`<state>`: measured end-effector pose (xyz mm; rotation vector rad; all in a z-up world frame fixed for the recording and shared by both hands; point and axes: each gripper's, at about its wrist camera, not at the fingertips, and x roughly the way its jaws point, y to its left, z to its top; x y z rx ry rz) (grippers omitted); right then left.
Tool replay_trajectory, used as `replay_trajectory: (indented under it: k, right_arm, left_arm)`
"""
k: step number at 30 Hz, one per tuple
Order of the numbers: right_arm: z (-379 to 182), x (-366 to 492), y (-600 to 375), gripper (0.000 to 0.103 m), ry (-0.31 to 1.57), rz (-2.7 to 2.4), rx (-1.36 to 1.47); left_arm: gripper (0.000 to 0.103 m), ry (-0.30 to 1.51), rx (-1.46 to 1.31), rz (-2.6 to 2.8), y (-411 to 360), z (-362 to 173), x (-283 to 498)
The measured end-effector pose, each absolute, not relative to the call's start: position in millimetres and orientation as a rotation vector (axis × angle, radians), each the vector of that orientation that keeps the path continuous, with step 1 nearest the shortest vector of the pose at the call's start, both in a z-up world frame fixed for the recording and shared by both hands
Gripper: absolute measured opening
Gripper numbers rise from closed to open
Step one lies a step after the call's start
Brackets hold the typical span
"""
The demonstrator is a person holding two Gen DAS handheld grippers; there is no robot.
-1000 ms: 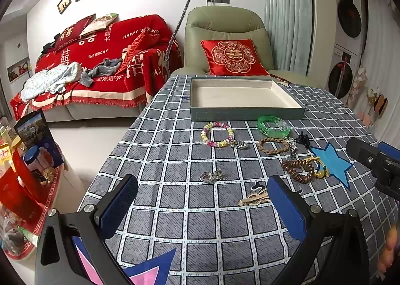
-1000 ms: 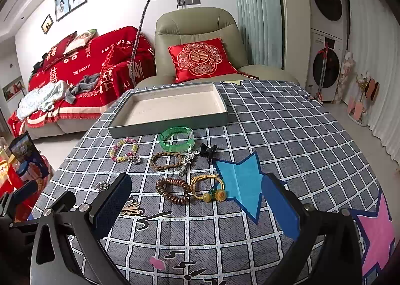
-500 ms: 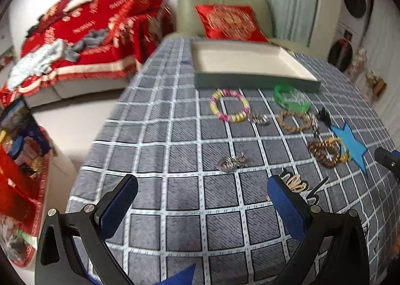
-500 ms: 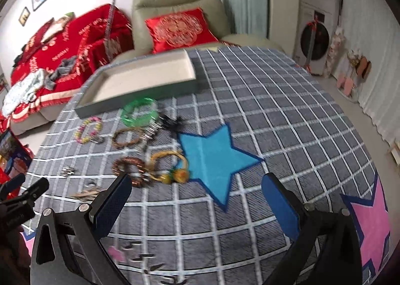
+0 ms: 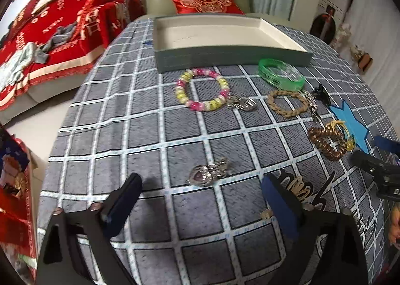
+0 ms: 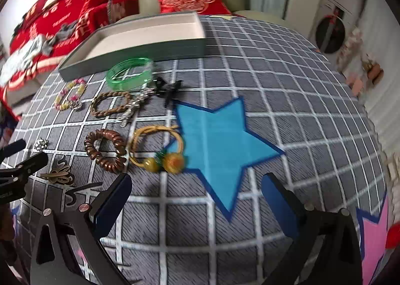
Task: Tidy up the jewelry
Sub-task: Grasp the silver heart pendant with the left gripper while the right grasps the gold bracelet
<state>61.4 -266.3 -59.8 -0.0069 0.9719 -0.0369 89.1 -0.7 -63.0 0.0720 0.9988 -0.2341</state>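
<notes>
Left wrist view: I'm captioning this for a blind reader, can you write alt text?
The open left claw hovers over a silver cage pendant on a grey checked tablecloth. Beyond lie a pink-and-yellow bead bracelet, a green bangle and an empty grey tray.

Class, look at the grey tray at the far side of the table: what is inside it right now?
The grey tray shows only its bare cream lining; no jewelry lies inside. Its near wall hides a strip of the floor behind it, so that strip cannot be checked.
</notes>
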Motion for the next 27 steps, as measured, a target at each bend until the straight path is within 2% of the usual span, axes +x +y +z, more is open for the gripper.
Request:
replay_trajectory:
  k: [1,2,6,7,9,10,11,12,13,14,27]
  right_arm:
    - [-61.0,65.0,-262.8,0.102,0.975,-0.029,-0.019]
    - [-62.5,69.4,-258.6,0.097,0.978,-0.019,-0.036]
    - [-66.0,80.3,-249.3,0.082,0.984,0.030,-0.045]
    - [-64.6,80.6,-248.4,0.075,0.982,0.034,-0.041]
    - [-62.4,80.3,-245.1,0.053,0.974,0.047,-0.047]
    - [-61.7,80.0,-244.1,0.045,0.971,0.048,-0.050]
    - [-60.7,79.0,-243.6,0.033,0.969,0.051,-0.049]
    - [-60.2,79.0,-243.3,0.026,0.969,0.052,-0.046]
    - [-59.7,78.4,-244.3,0.017,0.971,0.054,-0.034]
    - [-59.3,78.2,-245.5,0.008,0.973,0.054,-0.026]
    - [-25.0,80.2,-280.3,0.005,0.951,0.121,0.230]
  left_arm:
    - [0.102,0.988,0.080,-0.231,-2.4,-62.5,89.4]
    - [0.098,0.988,0.084,-0.238,-3.9,-62.1,90.3]
    - [0.080,0.965,0.103,-0.267,-10.5,-57.4,88.0]
    - [0.075,0.957,0.107,-0.270,-11.5,-57.0,87.2]
    - [0.048,0.940,0.120,-0.283,-13.7,-54.5,84.5]
    - [0.043,0.935,0.122,-0.290,-13.8,-54.5,84.6]
    - [0.042,0.938,0.119,-0.297,-14.0,-53.9,84.7]
    - [0.040,0.939,0.106,-0.308,-13.3,-53.0,84.6]
    - [0.032,0.943,0.096,-0.316,-11.8,-52.7,85.2]
    - [0.033,0.946,0.085,-0.320,-10.5,-52.1,85.5]
    - [0.033,0.923,-0.026,-0.366,8.3,-15.2,90.1]
